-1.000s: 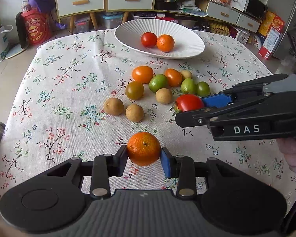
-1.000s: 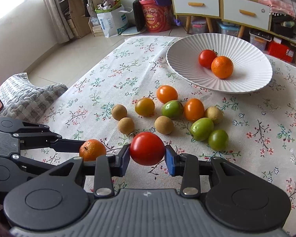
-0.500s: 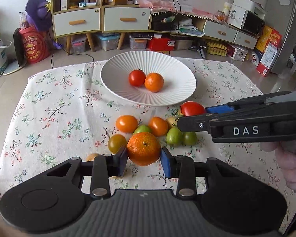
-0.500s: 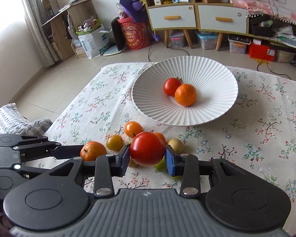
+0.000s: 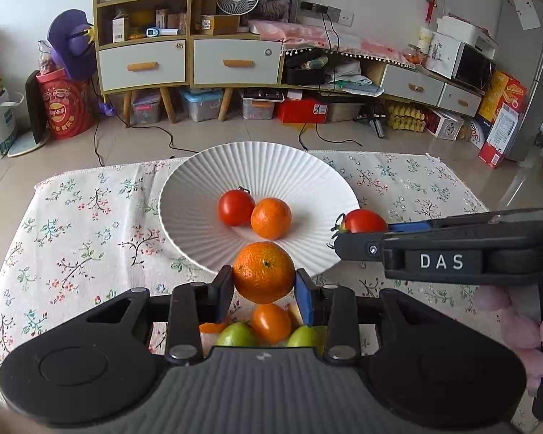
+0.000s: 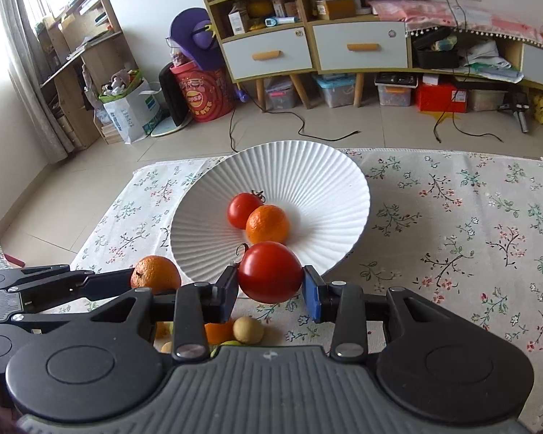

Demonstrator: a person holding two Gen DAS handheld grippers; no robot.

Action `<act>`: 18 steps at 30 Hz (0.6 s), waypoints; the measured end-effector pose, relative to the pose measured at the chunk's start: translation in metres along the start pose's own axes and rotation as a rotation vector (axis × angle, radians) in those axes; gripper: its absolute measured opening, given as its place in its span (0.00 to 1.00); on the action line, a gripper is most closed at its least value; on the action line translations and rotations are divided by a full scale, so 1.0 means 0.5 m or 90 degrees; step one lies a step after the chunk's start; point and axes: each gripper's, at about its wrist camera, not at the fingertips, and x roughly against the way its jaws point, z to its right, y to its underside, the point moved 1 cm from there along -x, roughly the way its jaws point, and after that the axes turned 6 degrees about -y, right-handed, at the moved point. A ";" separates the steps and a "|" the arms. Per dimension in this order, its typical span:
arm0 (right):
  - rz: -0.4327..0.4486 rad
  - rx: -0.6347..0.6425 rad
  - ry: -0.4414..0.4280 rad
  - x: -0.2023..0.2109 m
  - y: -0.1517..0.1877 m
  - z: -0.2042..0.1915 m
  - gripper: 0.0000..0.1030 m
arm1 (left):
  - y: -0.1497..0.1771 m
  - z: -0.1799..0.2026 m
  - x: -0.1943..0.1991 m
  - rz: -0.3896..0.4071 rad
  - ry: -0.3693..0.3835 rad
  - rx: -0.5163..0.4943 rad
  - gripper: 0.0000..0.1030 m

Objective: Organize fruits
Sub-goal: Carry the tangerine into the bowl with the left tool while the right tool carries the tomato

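We are mid-carry: our left gripper (image 5: 264, 285) pinches an orange (image 5: 263, 272) and our right gripper (image 6: 270, 291) pinches a red tomato (image 6: 270, 272), both held above the near rim of the white ribbed plate (image 5: 289, 162), where another tomato (image 5: 236, 207) and orange (image 5: 271, 218) already sit touching. Next, we judge, both loads must go forward over the plate's hollow, come down low, and be let go gently beside that pair so they don't roll out; more fruit (image 5: 270, 322) waits on the floral cloth (image 5: 72, 224) below.

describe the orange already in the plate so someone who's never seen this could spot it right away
Find the white ribbed plate at the far end of the floral tablecloth. Two fruits touch at its centre: the orange is the dull, dimpled one, right of the glossy red tomato, and no gripper holds it.
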 end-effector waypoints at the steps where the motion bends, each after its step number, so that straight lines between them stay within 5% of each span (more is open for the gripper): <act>1: 0.001 0.002 0.004 -0.004 -0.002 0.002 0.34 | -0.006 0.002 -0.008 0.002 -0.003 0.001 0.26; 18: 0.017 0.076 0.016 -0.065 -0.013 0.039 0.34 | -0.036 -0.009 -0.122 -0.011 -0.021 0.014 0.27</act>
